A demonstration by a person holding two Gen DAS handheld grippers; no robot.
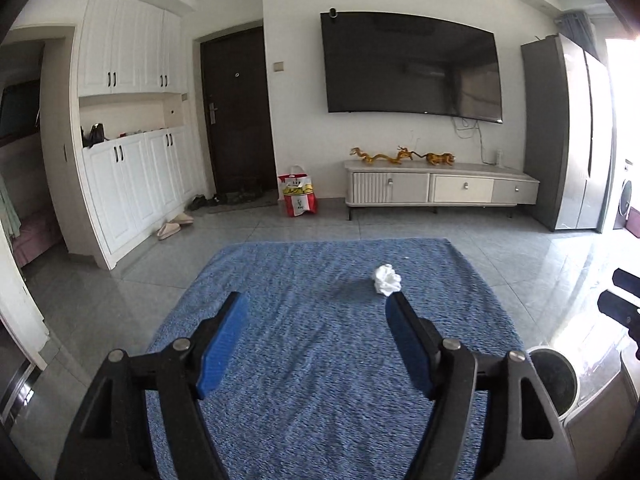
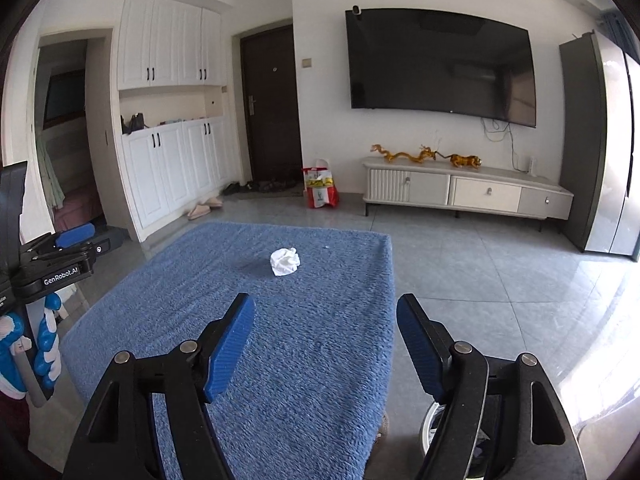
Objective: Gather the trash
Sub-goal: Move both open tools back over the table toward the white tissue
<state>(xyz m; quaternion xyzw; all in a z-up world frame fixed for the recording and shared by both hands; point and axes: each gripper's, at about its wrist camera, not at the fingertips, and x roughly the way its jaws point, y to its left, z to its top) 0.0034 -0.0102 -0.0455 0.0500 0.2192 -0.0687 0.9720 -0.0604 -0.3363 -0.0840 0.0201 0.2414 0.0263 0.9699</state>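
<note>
A crumpled white paper ball (image 1: 387, 279) lies on the blue fuzzy cloth (image 1: 320, 360) that covers the table. In the right wrist view the ball (image 2: 285, 261) sits toward the far middle of the cloth (image 2: 280, 340). My left gripper (image 1: 316, 304) is open and empty, the ball just beyond its right fingertip. My right gripper (image 2: 325, 307) is open and empty, nearer than the ball and to its right, over the cloth's right edge. A round bin (image 1: 554, 376) with a dark inside stands low at the table's right side; its rim (image 2: 430, 424) shows under my right gripper.
The left gripper (image 2: 60, 256) shows at the left edge of the right wrist view, the right gripper (image 1: 624, 300) at the right edge of the left one. Beyond are tiled floor, a TV cabinet (image 1: 440, 186), a red and white bag (image 1: 298, 196) and slippers (image 1: 174, 226).
</note>
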